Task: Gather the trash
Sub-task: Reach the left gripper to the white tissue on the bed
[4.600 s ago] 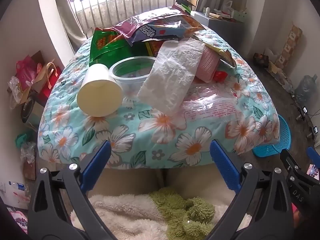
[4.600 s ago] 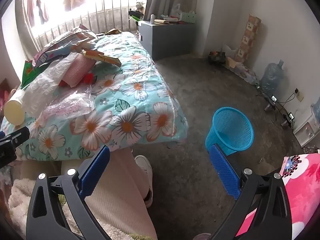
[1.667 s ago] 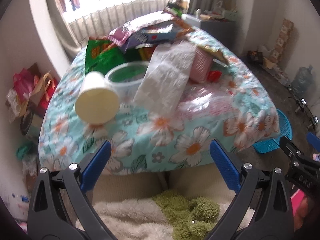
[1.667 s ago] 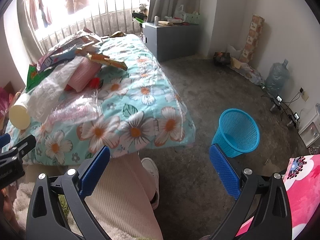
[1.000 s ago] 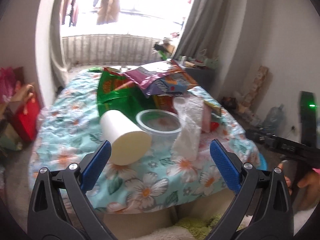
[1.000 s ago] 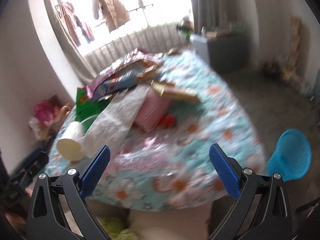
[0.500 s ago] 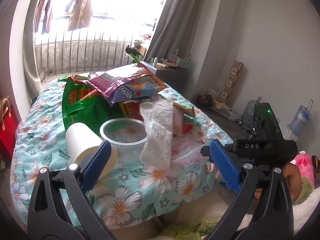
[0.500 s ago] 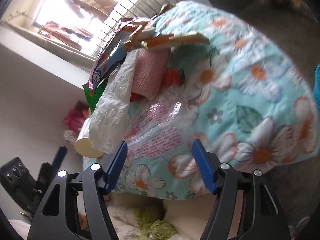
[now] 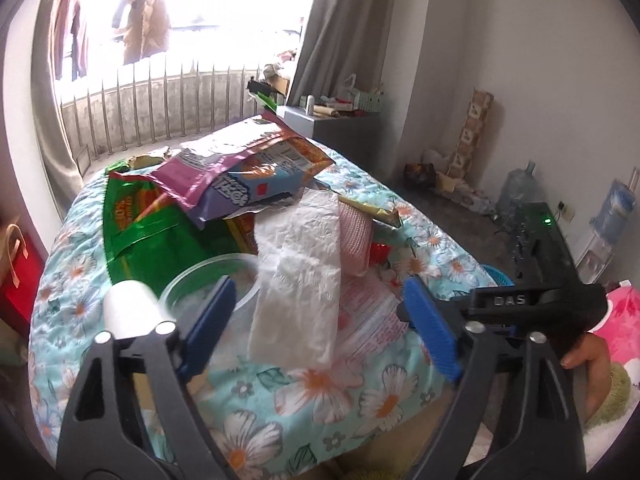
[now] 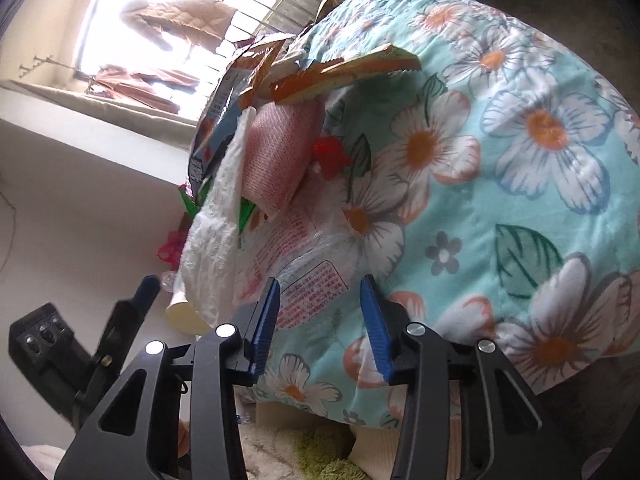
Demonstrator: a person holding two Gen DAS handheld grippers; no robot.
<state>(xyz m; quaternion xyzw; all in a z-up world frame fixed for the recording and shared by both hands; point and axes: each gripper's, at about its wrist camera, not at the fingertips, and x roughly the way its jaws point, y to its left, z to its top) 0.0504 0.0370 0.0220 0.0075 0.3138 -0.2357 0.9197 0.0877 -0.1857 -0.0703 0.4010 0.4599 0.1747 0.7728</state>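
Trash lies piled on a table under a floral cloth (image 9: 320, 392): a white paper cup (image 9: 132, 312) on its side, a clear plastic tub (image 9: 208, 280), a white crumpled bag (image 9: 304, 276), a clear printed wrapper (image 9: 368, 312), a pink pack (image 9: 356, 236), and green (image 9: 148, 232) and purple (image 9: 224, 176) snack bags. My left gripper (image 9: 316, 328) is open, its fingers straddling the tub and white bag. My right gripper (image 10: 320, 320) is half open, tilted, its fingertips at the edge of the clear printed wrapper (image 10: 304, 280). The white bag (image 10: 212, 240) and pink pack (image 10: 276, 160) lie beyond.
A blue waste basket (image 9: 494, 274) stands on the floor right of the table, mostly hidden behind my right gripper's body (image 9: 536, 300). A grey cabinet (image 9: 336, 128), water bottles (image 9: 516, 196) and clutter line the right wall. A red bag (image 9: 20, 256) stands at the left.
Both grippers have moved in toward the trash pile. My right gripper has narrowed its jaws and tilted, closing in on the clear wrapper. My left gripper has narrowed slightly and come over the tub.
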